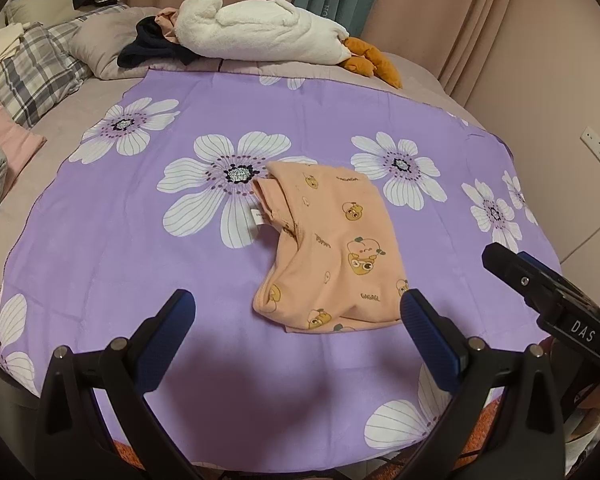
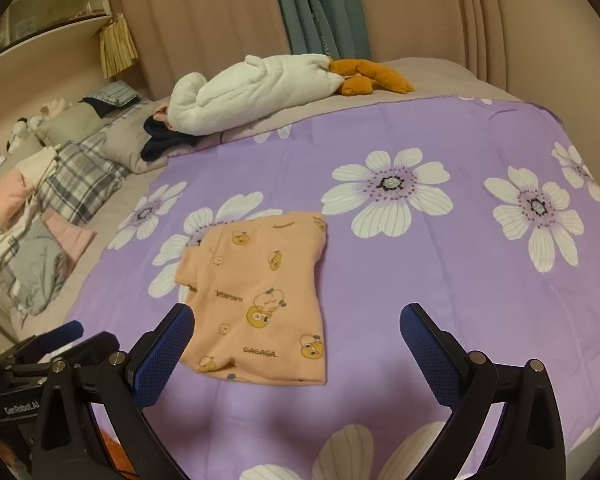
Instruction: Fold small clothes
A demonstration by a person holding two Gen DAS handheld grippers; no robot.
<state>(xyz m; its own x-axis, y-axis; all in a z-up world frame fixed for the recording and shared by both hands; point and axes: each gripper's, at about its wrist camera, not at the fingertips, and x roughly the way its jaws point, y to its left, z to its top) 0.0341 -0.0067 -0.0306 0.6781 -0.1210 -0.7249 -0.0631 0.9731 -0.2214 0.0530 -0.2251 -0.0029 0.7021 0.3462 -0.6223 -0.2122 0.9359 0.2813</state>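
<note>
Clearly soft and light, the small peach cotton garment printed with cartoon bears (image 1: 324, 248) lies already folded into a compact pad near the middle of the purple cloth with white flowers (image 1: 100, 248), toward its near edge. It looks limp and likely to slump or unfold if lifted by one layer, so pinching all layers together at its near corners seems safest. Left gripper (image 1: 298, 316) and right gripper (image 2: 296, 328) both hover spread wide, empty.
</note>
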